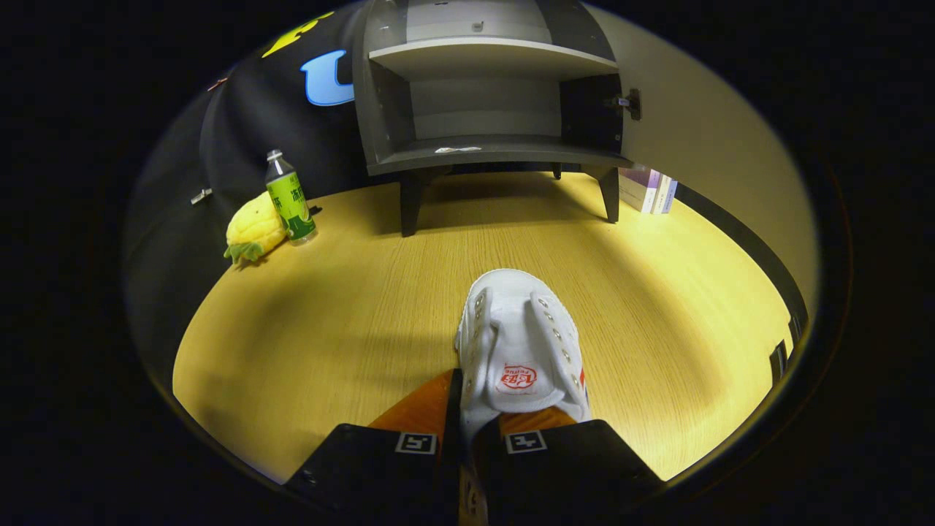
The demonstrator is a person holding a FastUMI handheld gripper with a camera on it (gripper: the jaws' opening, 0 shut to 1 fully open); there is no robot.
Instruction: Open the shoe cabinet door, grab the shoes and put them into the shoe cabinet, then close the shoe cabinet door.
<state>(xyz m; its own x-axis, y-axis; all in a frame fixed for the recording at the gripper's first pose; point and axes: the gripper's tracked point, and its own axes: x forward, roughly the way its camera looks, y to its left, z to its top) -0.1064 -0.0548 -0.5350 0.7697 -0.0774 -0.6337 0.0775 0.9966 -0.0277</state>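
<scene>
**One white shoe held in the claw, the cabinet standing open ahead**

One white shoe [520, 343] is gripped by the claw [467, 427]: its fingers are drawn narrow and pressed against the shoe's near side wall, one finger outside the shoe and the other inside its opening. The toe is pointed away from the fingers, toward the shoe cabinet [491, 95], and a red mark is seen on the tongue. Whether the sole is touching the counter [350, 307] cannot be told.

The shoe cabinet is taken here as the landmark. It is stood on dark legs at the far side of the wood-grain counter, well beyond the shoe and straight ahead of it. Its door [701, 124] is swung fully open to the right of the cabinet, a dark hinge [627, 102] being seen at the cabinet's right edge. Two shelves are shown inside; a small pale scrap [458, 150] is lying on the lower shelf, which otherwise carries nothing.

To the left of the cabinet, near the booth's dark wall, a green-labelled bottle [289, 197] is stood upright, and a yellow pineapple toy [253, 230] is laid just beside it, touching or nearly touching its base. To the right of the cabinet, behind its right front leg and below the open door, a few books [649, 190] are stood upright together
</scene>
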